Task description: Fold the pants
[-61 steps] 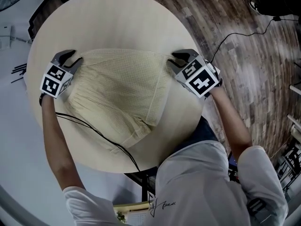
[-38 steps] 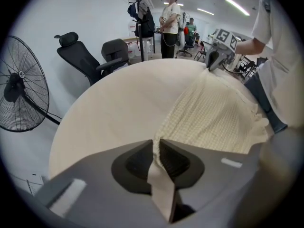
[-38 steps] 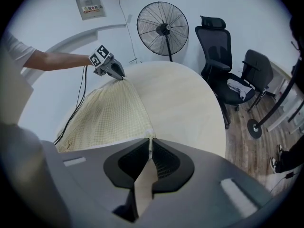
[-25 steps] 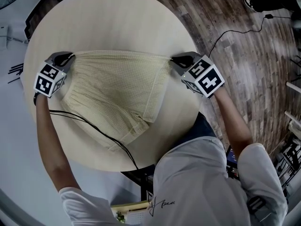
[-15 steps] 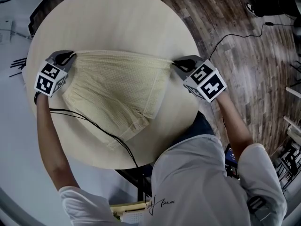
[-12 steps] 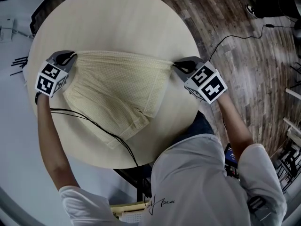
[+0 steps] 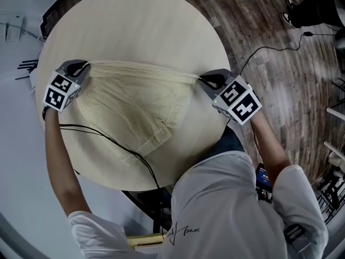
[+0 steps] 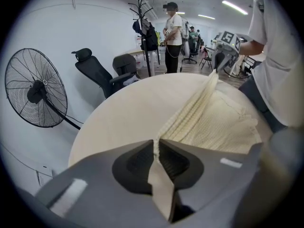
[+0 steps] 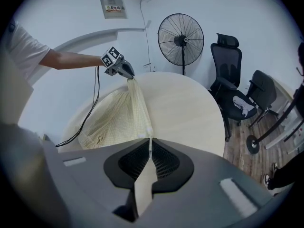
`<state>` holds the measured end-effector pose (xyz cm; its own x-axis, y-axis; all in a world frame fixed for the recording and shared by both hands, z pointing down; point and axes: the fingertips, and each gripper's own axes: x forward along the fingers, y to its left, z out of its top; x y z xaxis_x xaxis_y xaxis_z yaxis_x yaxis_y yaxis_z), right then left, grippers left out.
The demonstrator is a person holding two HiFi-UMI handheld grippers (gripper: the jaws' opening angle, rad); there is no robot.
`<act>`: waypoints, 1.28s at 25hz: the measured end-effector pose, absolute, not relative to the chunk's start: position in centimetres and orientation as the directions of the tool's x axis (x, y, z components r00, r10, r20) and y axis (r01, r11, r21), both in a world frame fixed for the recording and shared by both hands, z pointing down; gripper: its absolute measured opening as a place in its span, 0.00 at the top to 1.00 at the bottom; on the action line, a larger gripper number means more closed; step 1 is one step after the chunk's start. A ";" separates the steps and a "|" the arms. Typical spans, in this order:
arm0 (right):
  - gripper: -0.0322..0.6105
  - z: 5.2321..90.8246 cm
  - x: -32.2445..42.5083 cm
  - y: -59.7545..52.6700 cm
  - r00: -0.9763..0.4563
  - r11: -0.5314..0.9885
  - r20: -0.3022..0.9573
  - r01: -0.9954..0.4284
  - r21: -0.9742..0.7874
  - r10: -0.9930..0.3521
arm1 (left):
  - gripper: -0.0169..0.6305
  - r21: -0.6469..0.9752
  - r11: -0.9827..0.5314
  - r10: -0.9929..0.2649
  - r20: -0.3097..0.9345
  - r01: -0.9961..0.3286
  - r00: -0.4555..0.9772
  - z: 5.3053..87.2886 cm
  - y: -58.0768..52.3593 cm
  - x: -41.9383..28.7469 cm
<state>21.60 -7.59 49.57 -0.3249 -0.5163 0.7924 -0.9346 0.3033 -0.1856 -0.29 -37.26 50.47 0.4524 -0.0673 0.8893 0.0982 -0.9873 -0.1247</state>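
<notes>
- Top edge of pants [image 7: 135,99] is running taut from left gripper [image 7: 82,67] straight across to right gripper [image 7: 206,80]. The rest is draping below both, toward the person, w/ lower part lying on worktop [image 7: 135,20].
- Neither hand is sitting nearer; each is holding one end of that long edge.
- Left gripper is pinching its corner, jaws nearly together on cloth.
- Right gripper is clamping opposite corner the same way.

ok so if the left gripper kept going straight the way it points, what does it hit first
Most likely the bare table top: the left gripper, shut on an edge of the pants, points down at the wood just beyond its jaws. How far off is hard to tell.
</notes>
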 end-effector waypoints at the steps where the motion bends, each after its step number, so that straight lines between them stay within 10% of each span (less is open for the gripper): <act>1: 0.93 49.3 21.3 -7.4 -0.326 0.309 0.791 -0.933 -0.182 -0.517 | 0.84 -0.130 -0.987 -0.072 0.888 0.098 0.454 50.2 -37.1 -0.5; 32: 0.93 41.0 5.5 -0.2 -0.520 0.623 0.754 -0.758 -0.192 -0.401 | 0.84 -0.272 -0.962 -0.246 0.834 -0.020 0.495 45.6 -33.7 -9.3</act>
